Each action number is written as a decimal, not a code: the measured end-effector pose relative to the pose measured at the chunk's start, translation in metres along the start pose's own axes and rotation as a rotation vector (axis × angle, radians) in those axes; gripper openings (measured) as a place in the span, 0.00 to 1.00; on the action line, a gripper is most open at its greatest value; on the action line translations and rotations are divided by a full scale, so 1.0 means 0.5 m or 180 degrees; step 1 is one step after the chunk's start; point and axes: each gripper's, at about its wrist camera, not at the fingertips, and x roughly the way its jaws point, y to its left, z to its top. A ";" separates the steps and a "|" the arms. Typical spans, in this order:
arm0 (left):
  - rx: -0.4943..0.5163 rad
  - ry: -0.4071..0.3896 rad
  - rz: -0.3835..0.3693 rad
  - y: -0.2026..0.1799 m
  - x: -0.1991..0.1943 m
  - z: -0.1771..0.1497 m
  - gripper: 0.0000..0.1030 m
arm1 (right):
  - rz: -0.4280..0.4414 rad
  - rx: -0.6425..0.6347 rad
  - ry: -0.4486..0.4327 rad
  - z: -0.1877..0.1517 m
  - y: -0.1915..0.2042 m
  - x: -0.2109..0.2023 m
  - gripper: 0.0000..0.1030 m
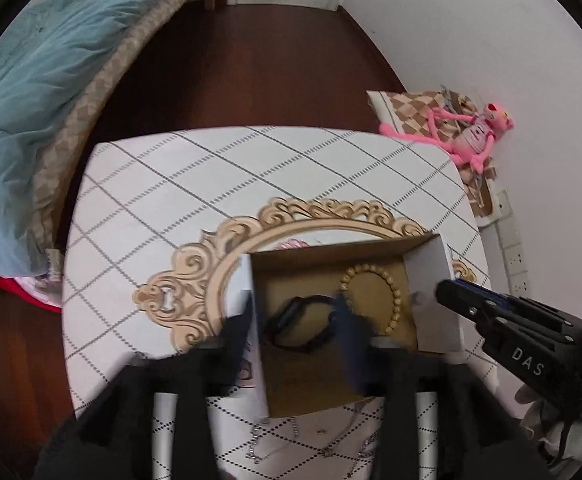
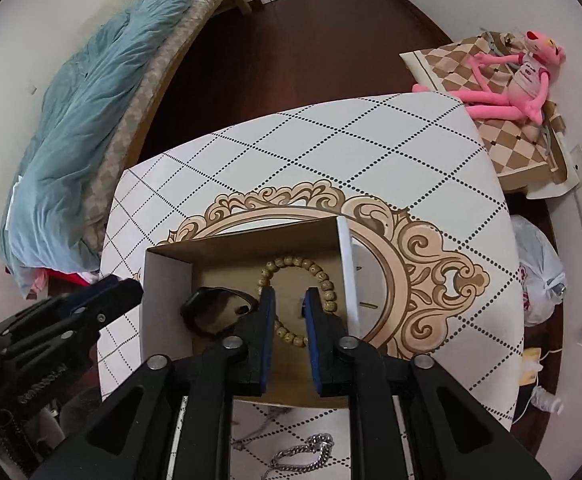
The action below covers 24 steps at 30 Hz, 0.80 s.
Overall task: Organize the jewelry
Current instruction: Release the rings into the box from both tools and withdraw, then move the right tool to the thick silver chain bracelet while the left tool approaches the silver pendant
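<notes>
An open cardboard box (image 1: 431, 300) (image 2: 167, 304) stands on the patterned table. Inside lie a tan bead bracelet (image 1: 393, 292) (image 2: 323, 280) and a black watch (image 1: 303, 324) (image 2: 211, 308). My left gripper (image 1: 291, 316) is blurred and open, its fingers straddling the box's left wall above the watch. My right gripper (image 2: 289, 304) is open and empty, fingers a narrow gap apart over the bead bracelet; it also shows in the left wrist view (image 1: 451, 292) beside the box's right wall. Silver chains (image 2: 303, 454) (image 1: 275, 440) lie on the table in front of the box.
The table (image 2: 331, 152) has a white diamond-pattern cloth with an ornate gold oval. A bed with a blue quilt (image 2: 83, 128) is at the left. A pink plush toy (image 2: 519, 80) lies on a checked cushion at the far right. A plastic bag (image 2: 539, 276) sits on the right.
</notes>
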 end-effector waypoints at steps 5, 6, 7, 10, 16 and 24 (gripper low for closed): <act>-0.0060 -0.0064 0.0112 0.020 -0.017 -0.014 0.69 | -0.0075 -0.0034 -0.0048 -0.009 -0.004 -0.023 0.29; -0.0075 -0.0071 0.0149 0.023 -0.019 -0.021 0.77 | -0.0121 -0.0059 -0.0064 -0.012 -0.002 -0.027 0.30; -0.0075 -0.0073 0.0196 0.026 -0.019 -0.028 0.84 | -0.0204 -0.0090 -0.0079 -0.017 0.001 -0.031 0.32; -0.0075 -0.0087 0.0358 0.034 -0.021 -0.053 0.92 | -0.0437 -0.0215 -0.0132 -0.038 0.013 -0.042 0.62; -0.0075 -0.0173 0.0669 0.043 -0.029 -0.099 0.96 | -0.0873 -0.0381 -0.0147 -0.091 0.027 -0.037 0.93; -0.0145 -0.0263 0.0693 0.043 -0.069 -0.136 0.97 | -0.0880 -0.0442 -0.0253 -0.130 0.049 -0.067 0.97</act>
